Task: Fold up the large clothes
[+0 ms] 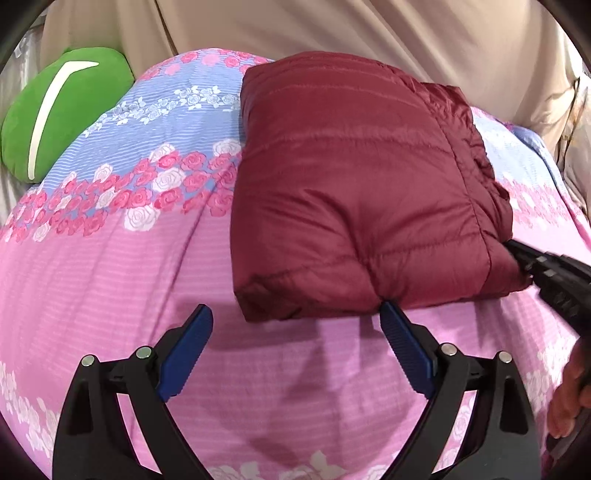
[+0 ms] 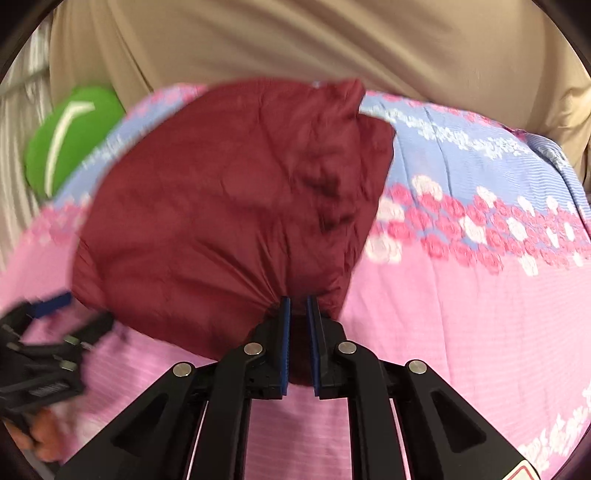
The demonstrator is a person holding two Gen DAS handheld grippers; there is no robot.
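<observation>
Currently, per view, near to far:

Left tool [image 1: 295, 325]: jaws spread wide, nothing between them; the right blue pad tip sits just at the near edge of the jacket, the left pad is over bare bedspread.
Right tool [image 2: 298, 306]: jaws nearly closed, clamped on a gathered bunch of jacket fabric; creases radiate from the pinch point.
Jacket [image 1: 354, 184]: dark red quilted puffer, folded into a compact block, lying on the bed right of centre.
Left wrist view only: the jacket's stitched quilting lines, a gathered elastic hem on its right side, the right tool entering from the right edge at the jacket's near right corner, and part of a hand [image 1: 569, 398] at the right border.
Right wrist view only: the clamp itself at close range; the frame is motion-blurred, so jacket detail is unclear. The left tool appears at the lower left edge.
Bedspread [image 1: 110, 277]: pink with fine stripes near, a band of pink and white roses, then a light blue floral zone farther back.
Green cushion [image 1: 62, 118]: white curved stripe, at the far left edge of the bed.
Backdrop [image 1: 369, 33]: beige draped fabric behind the bed.
</observation>
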